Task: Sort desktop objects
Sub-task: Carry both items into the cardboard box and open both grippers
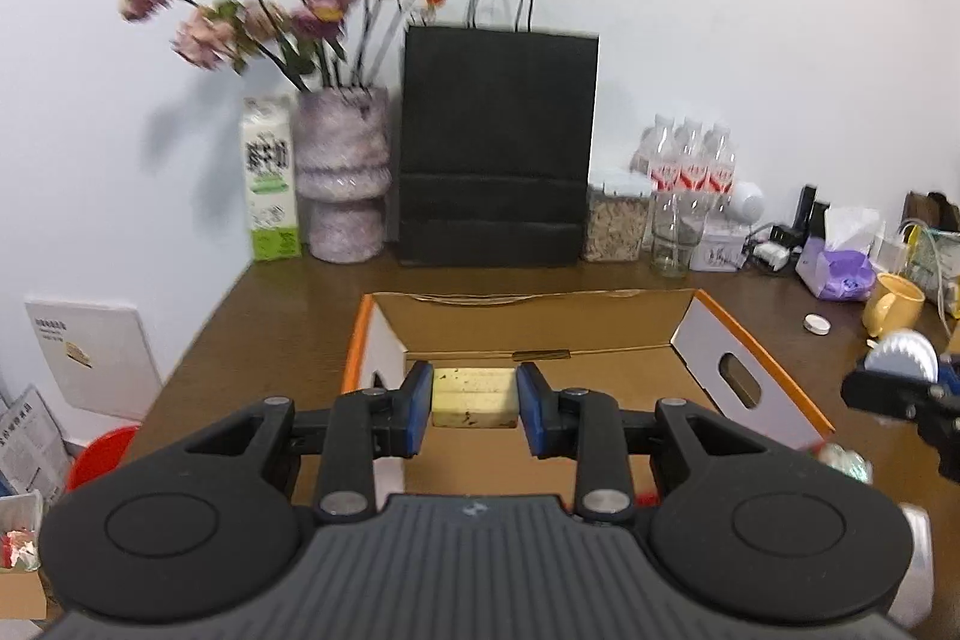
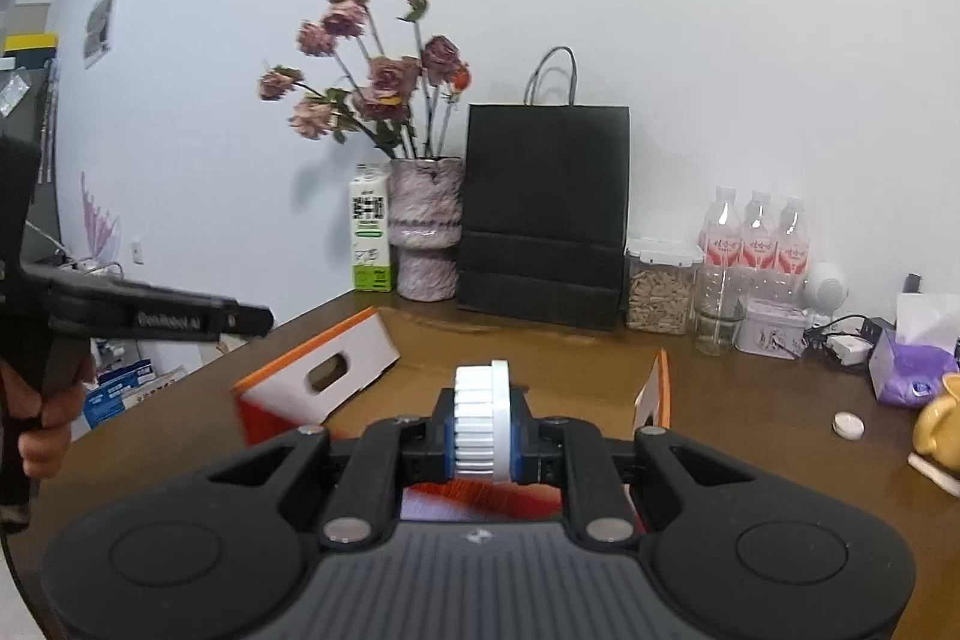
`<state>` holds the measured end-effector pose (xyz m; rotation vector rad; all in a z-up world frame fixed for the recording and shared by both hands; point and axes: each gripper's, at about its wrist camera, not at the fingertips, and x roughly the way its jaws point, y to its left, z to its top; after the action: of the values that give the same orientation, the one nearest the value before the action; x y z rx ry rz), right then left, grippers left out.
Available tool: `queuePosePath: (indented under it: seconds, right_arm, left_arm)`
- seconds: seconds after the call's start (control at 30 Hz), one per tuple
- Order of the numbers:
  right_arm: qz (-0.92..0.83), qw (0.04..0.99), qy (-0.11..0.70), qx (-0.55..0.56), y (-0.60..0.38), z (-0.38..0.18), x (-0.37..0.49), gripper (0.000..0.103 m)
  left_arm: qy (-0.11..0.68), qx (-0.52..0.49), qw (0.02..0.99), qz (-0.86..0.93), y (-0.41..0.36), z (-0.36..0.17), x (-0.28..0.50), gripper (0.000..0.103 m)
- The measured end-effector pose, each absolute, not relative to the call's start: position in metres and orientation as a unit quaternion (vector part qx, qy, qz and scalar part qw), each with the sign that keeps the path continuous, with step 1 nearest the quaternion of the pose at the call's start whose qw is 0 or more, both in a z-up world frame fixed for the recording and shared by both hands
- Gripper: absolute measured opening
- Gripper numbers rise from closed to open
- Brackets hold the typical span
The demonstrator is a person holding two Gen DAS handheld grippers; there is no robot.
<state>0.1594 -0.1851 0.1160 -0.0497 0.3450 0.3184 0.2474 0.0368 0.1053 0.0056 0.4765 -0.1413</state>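
One yellow block [image 1: 474,396] is clamped in the left gripper [image 1: 474,409] above the box [image 1: 744,370]; one white ribbed disc [image 2: 482,421] is pinched in the right gripper [image 2: 482,436] (edge-on). Behind the box stand one black bag [image 1: 498,148], one vase [image 1: 343,172], three bottles [image 1: 690,160].

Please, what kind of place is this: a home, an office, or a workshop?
Probably a home desk in a room corner. A vase of dried roses, a milk carton, a tissue pack and a yellow mug crowd the brown desk along a plain wall.
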Motion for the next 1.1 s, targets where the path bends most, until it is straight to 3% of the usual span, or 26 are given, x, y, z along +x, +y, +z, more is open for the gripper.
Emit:
queuePosePath:
  seconds: [0.23, 0.47, 0.83, 1.1]
  right_arm:
    - [0.135, 0.958, 0.249, -0.037, -0.17, 0.126, 0.274, 0.015]
    - [0.118, 0.93, 0.346, -0.037, -0.16, 0.086, 0.369, 0.015]
    - [0.131, 0.89, 0.437, -0.023, -0.168, 0.032, 0.428, 0.015]
    - [0.154, 0.865, 0.477, 0.006, -0.173, 0.026, 0.431, 0.015]
  left_arm:
    - [0.304, 0.044, 0.949, -0.067, 0.008, 0.085, 0.337, 0.031]
    - [0.375, 0.077, 0.923, -0.042, -0.002, 0.046, 0.407, 0.031]
    - [0.447, 0.061, 0.891, -0.045, 0.014, 0.015, 0.441, 0.031]
    - [0.46, 0.051, 0.885, -0.052, 0.014, 0.015, 0.429, 0.031]
